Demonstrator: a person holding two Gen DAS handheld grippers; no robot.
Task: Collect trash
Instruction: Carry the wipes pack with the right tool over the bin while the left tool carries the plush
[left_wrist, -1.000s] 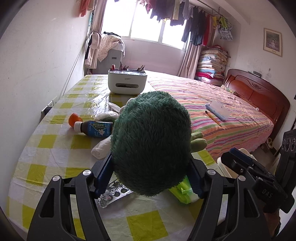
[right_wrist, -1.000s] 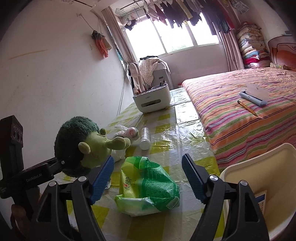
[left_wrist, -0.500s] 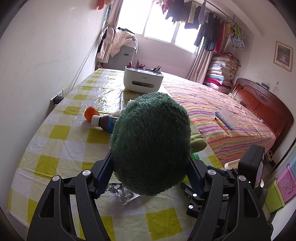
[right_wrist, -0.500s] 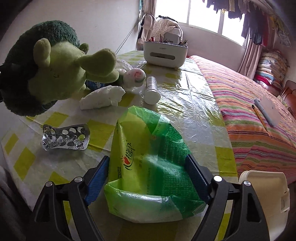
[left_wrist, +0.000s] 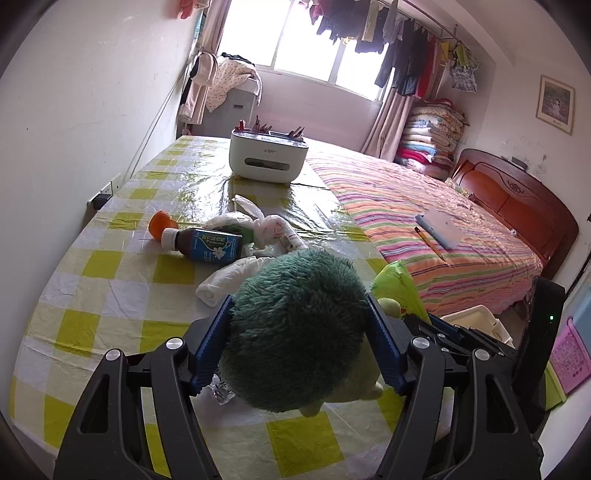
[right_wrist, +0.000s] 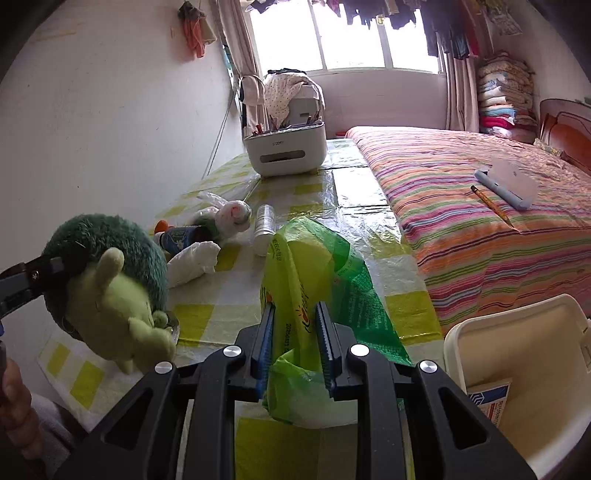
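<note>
My right gripper (right_wrist: 293, 317) is shut on a green plastic wrapper (right_wrist: 317, 269) and holds it lifted above the checked table, next to a cream bin (right_wrist: 517, 354) at the right. The wrapper also shows in the left wrist view (left_wrist: 397, 286). My left gripper (left_wrist: 301, 332) is shut on a green plush toy (left_wrist: 295, 325), held above the table; the toy shows at the left in the right wrist view (right_wrist: 110, 280). A crumpled white tissue (left_wrist: 225, 280), a dark medicine bottle (left_wrist: 207, 245) and a blister pack (left_wrist: 221, 391) lie on the table.
A white organiser box (left_wrist: 267, 157) stands at the table's far end. A white bottle (right_wrist: 264, 229), a small plush in plastic (right_wrist: 229, 214) and an orange cap (left_wrist: 160, 223) lie mid-table. A striped bed (right_wrist: 480, 206) runs along the right. The bin holds a packet (right_wrist: 491, 402).
My right gripper has closed on the green wrapper and lifted it off the table. My left gripper has tilted down with the plush toy still in it.
</note>
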